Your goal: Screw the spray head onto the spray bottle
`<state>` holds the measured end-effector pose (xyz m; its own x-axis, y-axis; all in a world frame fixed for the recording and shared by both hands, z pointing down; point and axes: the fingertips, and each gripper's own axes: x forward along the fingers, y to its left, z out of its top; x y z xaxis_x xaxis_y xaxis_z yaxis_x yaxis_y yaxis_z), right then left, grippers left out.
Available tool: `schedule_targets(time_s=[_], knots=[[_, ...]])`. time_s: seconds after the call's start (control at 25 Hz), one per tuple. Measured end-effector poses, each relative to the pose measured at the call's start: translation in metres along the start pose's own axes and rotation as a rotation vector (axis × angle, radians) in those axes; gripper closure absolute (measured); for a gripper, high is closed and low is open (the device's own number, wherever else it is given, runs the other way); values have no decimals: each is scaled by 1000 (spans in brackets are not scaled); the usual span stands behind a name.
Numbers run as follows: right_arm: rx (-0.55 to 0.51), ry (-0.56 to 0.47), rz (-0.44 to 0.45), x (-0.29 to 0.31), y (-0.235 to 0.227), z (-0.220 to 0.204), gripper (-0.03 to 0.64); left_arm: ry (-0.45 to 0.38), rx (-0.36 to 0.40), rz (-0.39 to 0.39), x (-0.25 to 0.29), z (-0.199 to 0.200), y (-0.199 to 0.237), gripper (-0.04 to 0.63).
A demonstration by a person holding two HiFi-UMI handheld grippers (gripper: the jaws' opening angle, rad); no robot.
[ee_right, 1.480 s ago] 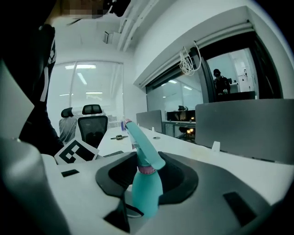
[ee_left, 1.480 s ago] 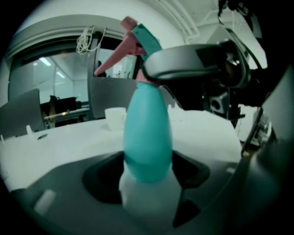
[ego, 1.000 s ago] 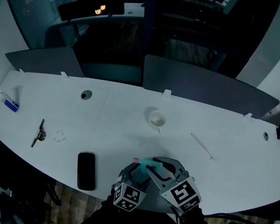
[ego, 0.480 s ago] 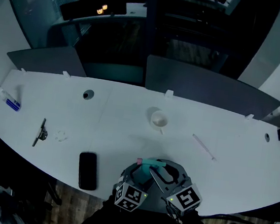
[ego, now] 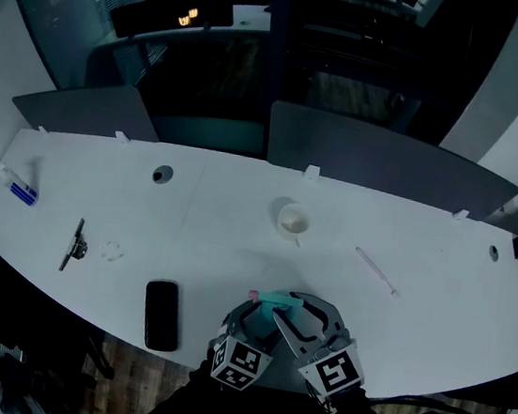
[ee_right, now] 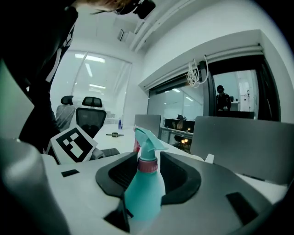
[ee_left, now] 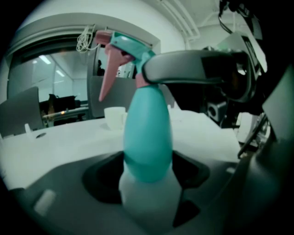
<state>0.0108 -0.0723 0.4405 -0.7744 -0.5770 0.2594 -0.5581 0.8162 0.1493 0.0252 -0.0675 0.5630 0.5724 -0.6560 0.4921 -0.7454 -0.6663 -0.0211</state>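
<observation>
A teal spray bottle (ee_left: 148, 133) with a pale lower part stands upright between my two grippers at the table's near edge. Its teal spray head (ee_right: 146, 139) with a pink trigger (ee_left: 108, 69) sits on the neck above a pink collar (ee_right: 148, 165). My left gripper (ee_left: 147, 176) is shut on the bottle's lower body. My right gripper (ee_right: 148, 173) is shut on the spray head at the collar, and one of its fingers (ee_left: 193, 69) crosses the neck. From above, the spray head (ego: 277, 299) shows between the left gripper (ego: 258, 322) and the right gripper (ego: 288, 317).
On the white table (ego: 216, 243) stand a white cup (ego: 291, 221) and a black phone (ego: 161, 314). A dark tool (ego: 72, 245), a white stick (ego: 376, 270) and a blue-and-white item (ego: 17, 188) lie further out. Grey dividers (ego: 379, 160) line the far edge.
My right gripper has turned a little around the bottle's top, and its marker cube sits slightly lower in the head view. The bottle and the left gripper have stayed put.
</observation>
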Motion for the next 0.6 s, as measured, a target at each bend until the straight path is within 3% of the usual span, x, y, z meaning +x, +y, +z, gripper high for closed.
schedule_targets(time_s=[0.12, 0.36, 0.6], knots=[[-73, 50, -15, 3, 3, 1, 482, 1, 0, 0, 0, -1, 0, 262], [-98, 84, -28, 7, 2, 4, 482, 0, -5, -1, 0, 1, -1, 262], [5, -5, -36, 2, -1, 6, 486, 2, 3, -10, 1, 0, -2, 262]])
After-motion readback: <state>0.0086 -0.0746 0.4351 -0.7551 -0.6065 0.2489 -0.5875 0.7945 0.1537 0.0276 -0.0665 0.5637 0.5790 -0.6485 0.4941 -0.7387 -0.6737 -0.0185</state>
